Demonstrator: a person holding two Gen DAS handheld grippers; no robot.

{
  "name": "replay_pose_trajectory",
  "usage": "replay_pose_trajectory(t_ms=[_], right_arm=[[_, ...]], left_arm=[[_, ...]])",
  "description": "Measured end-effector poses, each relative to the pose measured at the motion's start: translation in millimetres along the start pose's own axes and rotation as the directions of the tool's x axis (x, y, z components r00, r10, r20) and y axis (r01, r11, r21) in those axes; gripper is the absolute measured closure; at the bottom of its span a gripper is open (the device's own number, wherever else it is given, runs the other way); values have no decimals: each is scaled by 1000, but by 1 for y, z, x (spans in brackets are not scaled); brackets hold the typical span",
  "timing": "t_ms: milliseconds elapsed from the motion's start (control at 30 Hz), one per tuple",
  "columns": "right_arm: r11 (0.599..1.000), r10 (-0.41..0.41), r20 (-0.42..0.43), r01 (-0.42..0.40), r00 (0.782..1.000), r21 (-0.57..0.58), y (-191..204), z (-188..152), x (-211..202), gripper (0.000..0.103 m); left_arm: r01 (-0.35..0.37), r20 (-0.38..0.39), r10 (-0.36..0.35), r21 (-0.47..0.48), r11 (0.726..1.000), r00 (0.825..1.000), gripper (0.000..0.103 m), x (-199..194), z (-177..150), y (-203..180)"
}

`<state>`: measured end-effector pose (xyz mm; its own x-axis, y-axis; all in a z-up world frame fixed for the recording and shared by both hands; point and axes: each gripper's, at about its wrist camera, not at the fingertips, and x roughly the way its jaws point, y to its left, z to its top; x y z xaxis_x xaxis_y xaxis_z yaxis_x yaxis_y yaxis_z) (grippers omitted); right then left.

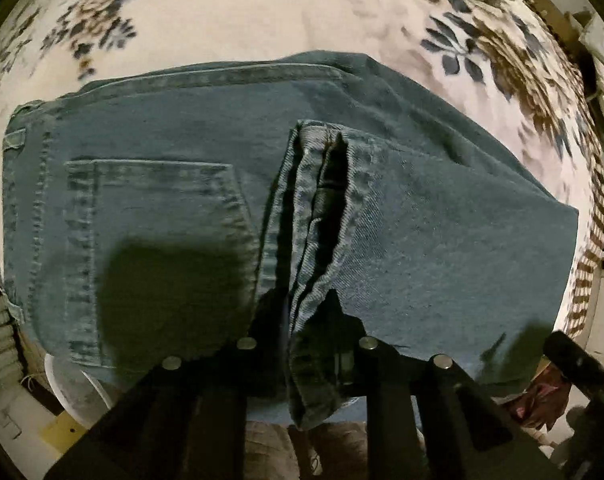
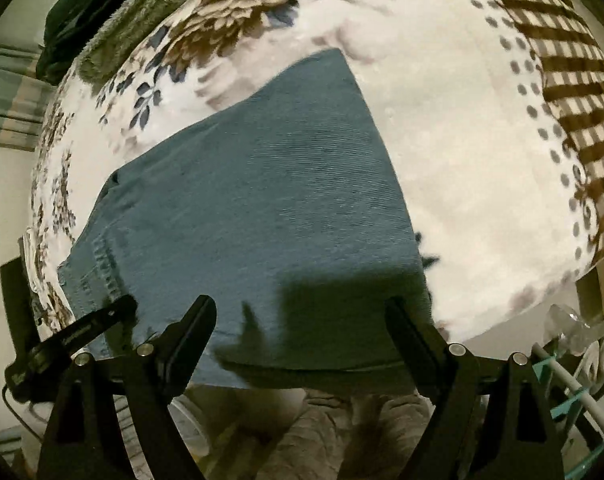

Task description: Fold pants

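A floral blanket and a green towel at its edge.

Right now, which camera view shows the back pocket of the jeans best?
The left wrist view. There the back pocket shows nearly whole, its stitched outline clear, with only a shadow across its lower part. The right wrist view shows mostly plain denim of the jeans and a stitched seam at the left; no pocket can be told.

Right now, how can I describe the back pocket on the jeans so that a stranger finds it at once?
Look at the flowered blanket, then the blue jeans folded on it. The back pocket is the stitched patch on the left part, beside the leg hems; it alone has double seams around a flat panel.
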<state>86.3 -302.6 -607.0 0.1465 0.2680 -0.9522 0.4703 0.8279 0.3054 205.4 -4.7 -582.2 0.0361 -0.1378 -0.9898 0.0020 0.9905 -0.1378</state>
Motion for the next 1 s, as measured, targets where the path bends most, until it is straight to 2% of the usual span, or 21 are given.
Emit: replay_pose_trajectory(t_ms=[167, 233, 267, 400, 467, 567, 667, 767, 833, 867, 1000], right_arm=[[1000, -12, -25, 11, 1000, -18, 10, -4, 3, 14], [997, -60, -46, 58, 997, -54, 11, -9, 4, 14], [990, -113, -63, 108, 992, -90, 14, -12, 10, 14], [960, -236, -93, 217, 967, -179, 18, -28, 25, 14], [941, -298, -122, 270, 947, -202, 14, -39, 31, 14], [958, -272, -199, 244, 942, -153, -1, -49, 37, 14], [975, -217, -217, 199, 952, -102, -8, -50, 29, 14], [992, -126, -157, 119, 980, -48, -1, -39, 5, 14], [995, -96, -121, 93, 988, -30, 7, -30, -3, 14], [996, -91, -102, 88, 991, -29, 14, -22, -4, 14], [978, -201, -74, 195, 977, -80, 35, -2, 12, 15]], left_arm=[[52, -34, -55, -76, 996, 998, 85, -7, 1, 19], [65, -40, -69, -106, 992, 997, 79, -15, 0, 26], [59, -45, -64, -104, 993, 997, 73, -17, -2, 27], [-19, -102, 15, -40, 999, 995, 71, -9, -21, 34], [-35, -113, 32, -27, 999, 993, 64, -6, -31, 41], [-58, -129, 51, -46, 997, 990, 64, -7, -41, 53], [-77, -153, 64, -74, 994, 986, 66, -17, -46, 62], [-48, -64, 43, -83, 995, 997, 65, -49, -47, 49], [-5, -17, 4, -64, 998, 1000, 64, -60, -44, 35], [1, -16, -1, -53, 999, 1000, 63, -58, -41, 30], [-50, -26, 50, 17, 999, 998, 62, -30, -31, 2]])
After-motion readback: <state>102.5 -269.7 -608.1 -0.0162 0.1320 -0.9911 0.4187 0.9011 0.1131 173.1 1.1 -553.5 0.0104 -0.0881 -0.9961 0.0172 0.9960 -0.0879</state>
